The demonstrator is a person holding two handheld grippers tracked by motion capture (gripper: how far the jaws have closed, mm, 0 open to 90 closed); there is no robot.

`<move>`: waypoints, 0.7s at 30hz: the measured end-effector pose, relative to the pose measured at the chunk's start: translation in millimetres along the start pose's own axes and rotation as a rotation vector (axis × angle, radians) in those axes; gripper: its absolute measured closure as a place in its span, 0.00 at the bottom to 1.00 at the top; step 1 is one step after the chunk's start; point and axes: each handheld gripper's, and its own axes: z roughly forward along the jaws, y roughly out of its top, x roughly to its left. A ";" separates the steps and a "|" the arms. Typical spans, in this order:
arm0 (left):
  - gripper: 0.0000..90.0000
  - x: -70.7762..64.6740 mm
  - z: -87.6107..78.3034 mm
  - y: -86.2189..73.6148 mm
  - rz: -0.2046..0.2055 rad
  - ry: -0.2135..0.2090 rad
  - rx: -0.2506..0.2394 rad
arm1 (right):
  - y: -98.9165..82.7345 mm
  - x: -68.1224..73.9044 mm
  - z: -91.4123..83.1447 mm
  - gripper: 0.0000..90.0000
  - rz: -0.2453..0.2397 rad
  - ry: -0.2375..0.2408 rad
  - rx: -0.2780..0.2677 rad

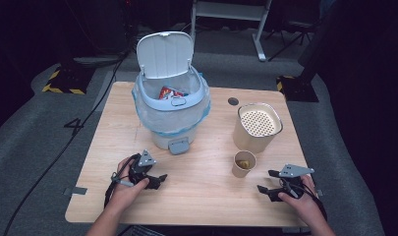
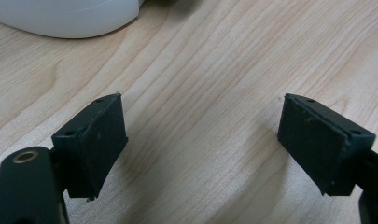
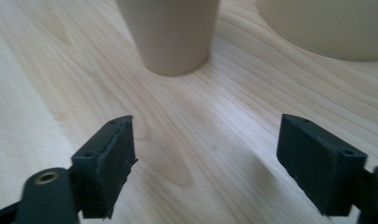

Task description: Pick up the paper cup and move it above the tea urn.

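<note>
A wooden table (image 1: 201,196) seen from above, with a person's two hands resting near its front edge, each holding a black two-jaw gripper. The left gripper (image 1: 159,180) lies low on the wood just in front of a pale blue-and-white pedal bin (image 1: 171,115); its jaws stand wide apart with bare tabletop between them. The bin's lid (image 1: 165,53) is tipped up and open, and a red wrapper (image 1: 170,92) (possibly a snack packet, too small to be sure) lies inside the plastic liner. The right gripper (image 1: 265,187) also has its jaws spread wide and empty, pointing toward a small paper cup (image 1: 243,163) that holds something yellowish. Just behind the cup stands a larger tan container (image 1: 257,126) with a perforated top.

This looks like the start of clearing the cup into the bin: nothing is gripped yet. The next move likely calls for the right gripper to advance, straddle the cup's wall and close gently so the paper does not crush.
</note>
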 end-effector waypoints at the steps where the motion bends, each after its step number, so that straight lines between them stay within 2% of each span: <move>1: 0.17 0.6 -0.3 -0.1 0.000 -0.003 0.003 | 1.3 0.4 -0.3 0.18 0.013 0.023 -0.006; 3: 0.17 2.1 -0.6 -0.1 0.002 0.002 0.005 | 4.3 1.7 -0.5 0.18 0.032 0.037 -0.018; 6: 0.17 4.3 -0.4 0.3 0.011 -0.002 0.005 | 10.5 3.7 0.5 0.18 0.030 0.036 -0.028; 12: 0.17 7.6 0.1 0.7 0.013 -0.012 0.004 | 28.4 10.1 4.5 0.21 -0.020 0.040 -0.024; 17: 0.17 7.8 0.2 0.8 0.016 -0.012 0.005 | 41.2 11.4 18.6 0.21 -0.040 0.040 -0.033; 19: 0.17 8.4 0.2 1.0 0.022 -0.015 0.005 | 42.4 10.7 20.8 0.21 -0.036 0.046 -0.036; 21: 0.17 9.0 0.5 1.3 0.026 -0.018 0.005 | 44.4 8.1 26.0 0.20 -0.012 0.054 -0.046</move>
